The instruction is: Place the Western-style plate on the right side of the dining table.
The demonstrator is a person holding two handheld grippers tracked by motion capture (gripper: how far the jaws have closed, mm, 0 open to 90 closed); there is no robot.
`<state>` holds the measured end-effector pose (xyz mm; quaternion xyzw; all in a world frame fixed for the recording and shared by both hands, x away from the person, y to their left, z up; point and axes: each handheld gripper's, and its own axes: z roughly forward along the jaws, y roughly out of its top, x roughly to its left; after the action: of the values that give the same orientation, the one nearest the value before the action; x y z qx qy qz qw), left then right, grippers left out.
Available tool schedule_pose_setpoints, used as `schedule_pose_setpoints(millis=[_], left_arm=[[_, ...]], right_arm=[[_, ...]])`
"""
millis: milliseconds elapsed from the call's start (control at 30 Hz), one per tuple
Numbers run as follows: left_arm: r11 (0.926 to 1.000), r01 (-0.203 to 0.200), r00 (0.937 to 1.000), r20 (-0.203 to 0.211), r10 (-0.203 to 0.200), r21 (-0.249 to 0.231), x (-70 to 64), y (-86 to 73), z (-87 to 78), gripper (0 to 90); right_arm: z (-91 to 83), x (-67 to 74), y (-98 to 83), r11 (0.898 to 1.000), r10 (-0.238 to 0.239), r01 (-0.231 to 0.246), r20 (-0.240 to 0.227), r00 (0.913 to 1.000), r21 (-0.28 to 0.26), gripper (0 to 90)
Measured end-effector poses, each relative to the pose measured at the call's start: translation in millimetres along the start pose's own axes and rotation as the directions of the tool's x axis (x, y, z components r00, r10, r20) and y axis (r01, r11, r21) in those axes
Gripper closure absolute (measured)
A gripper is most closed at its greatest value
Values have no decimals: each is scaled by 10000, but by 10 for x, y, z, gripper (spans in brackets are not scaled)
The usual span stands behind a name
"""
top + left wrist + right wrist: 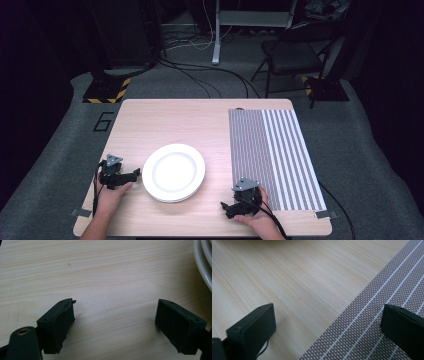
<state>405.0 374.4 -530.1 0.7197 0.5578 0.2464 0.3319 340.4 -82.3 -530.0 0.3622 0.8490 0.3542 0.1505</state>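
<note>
High view: white plate (174, 172) flat, round, no long axis, just right of my left gripper (131, 176); my right gripper (226, 207) near the striped mat (272, 155).
Left gripper view: jaws apart, empty; plate rim upper right.
Right gripper view: jaws apart, straddling the mat edge.

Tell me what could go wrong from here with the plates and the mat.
1. The left gripper is open close beside the stacked white plates; a sideways nudge could slide them.
2. The thin plate rim may slip from a shallow pinch.
3. The open right gripper straddles the striped placemat edge and could snag it.
</note>
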Motion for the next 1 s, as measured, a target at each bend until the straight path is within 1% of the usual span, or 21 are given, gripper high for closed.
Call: schedule_pose_setpoints(millis=[133, 267, 300, 367, 400, 433, 467, 500, 533, 567, 600, 633, 667, 700, 733, 767, 800, 833, 867, 967, 1000], left_arm=[[9998, 157, 9999, -51, -158, -93, 7, -12, -16, 212], [9997, 166, 9998, -88, -167, -152, 20, -19, -31, 254], [9997, 182, 9998, -96, -183, -134, 16, -19, -37, 266], [9998, 202, 9998, -74, -202, -48, 16, -6, -53, 325], [9998, 211, 9998, -39, -210, 43, 22, 6, -65, 351], [9992, 372, 9993, 22, -372, 126, 17, 11, -76, 377], [9992, 372, 9993, 22, -372, 126, 17, 11, -76, 396], [9989, 429, 9991, 31, -430, 197, 12, 16, -85, 396], [9992, 359, 9993, -65, -358, 175, 9, 23, -95, 407], [9988, 428, 9991, -34, -427, 239, 1, 31, -119, 413], [9974, 688, 9976, 100, -691, 202, -4, 44, -152, 433], [9966, 813, 9964, 209, -816, 157, -6, 49, -173, 435], [9958, 888, 9955, 322, -895, 235, -4, 56, -198, 443], [9958, 888, 9955, 322, -895, 235, -4, 56, -198, 456], [9928, 1166, 9908, 656, -1181, 257, -12, 64, -230, 460], [9928, 1166, 9908, 656, -1181, 257, -12, 64, -230, 466], [9920, 1238, 9887, 816, -1255, 259, -25, 71, -253, 473], [9912, 1293, 9874, 882, -1313, 280, -29, 76, -262, 477], [9904, 1349, 9855, 995, -1371, 289, -30, 84, -273, 478], [9901, 1375, 9838, 1121, -1397, 265, -35, 94, -288, 484], [9895, 1430, 9830, 1129, -1447, 226, -38, 102, -297, 484]], right_arm=[[0, -1, -1, 10000, -2, 2, 18, 10000, -20, 0], [-7, -6, -5, 10000, 30, -30, 59, 10000, -88, 25], [-15, -6, -9, 9999, 63, -62, 104, 9999, -92, 42], [-28, -6, -10, 9996, 161, -154, 296, 9994, -231, 105], [-43, -8, -11, 9994, 248, -239, 345, 9991, -259, 163], [-60, -5, -11, 9989, 364, -354, 337, 9988, -305, 211], [-60, -5, -11, 9989, 364, -354, 337, 9988, -305, 211], [-68, -9, -7, 9990, 333, -322, 346, 9988, -321, 234], [-74, -8, -1, 9989, 373, -365, 276, 9989, -283, 244], [-79, -5, 6, 9988, 405, -399, 225, 9989, -293, 260], [-100, 20, 22, 9980, 503, -497, 150, 9986, -383, 285], [-112, 32, 32, 9978, 513, -507, 131, 9986, -432, 301], [-126, 37, 49, 9978, 538, -537, 27, 9985, -390, 351], [-126, 37, 49, 9978, 538, -537, 27, 9985, -390, 351], [-151, 41, 84, 9961, 834, -842, -316, 9960, -256, 395], [-151, 41, 84, 9961, 834, -842, -316, 9960, -256, 395], [-168, 42, 105, 9933, 1140, -1147, -520, 9921, -108, 433], [-174, 43, 109, 9921, 1247, -1250, -523, 9908, -37, 450], [-175, 41, 111, 9912, 1322, -1323, -539, 9898, 23, 458], [-166, 20, 118, 9912, 1324, -1320, -524, 9898, 114, 479], [-162, 1, 129, 9889, 1478, -1469, -555, 9875, 202, 489]])
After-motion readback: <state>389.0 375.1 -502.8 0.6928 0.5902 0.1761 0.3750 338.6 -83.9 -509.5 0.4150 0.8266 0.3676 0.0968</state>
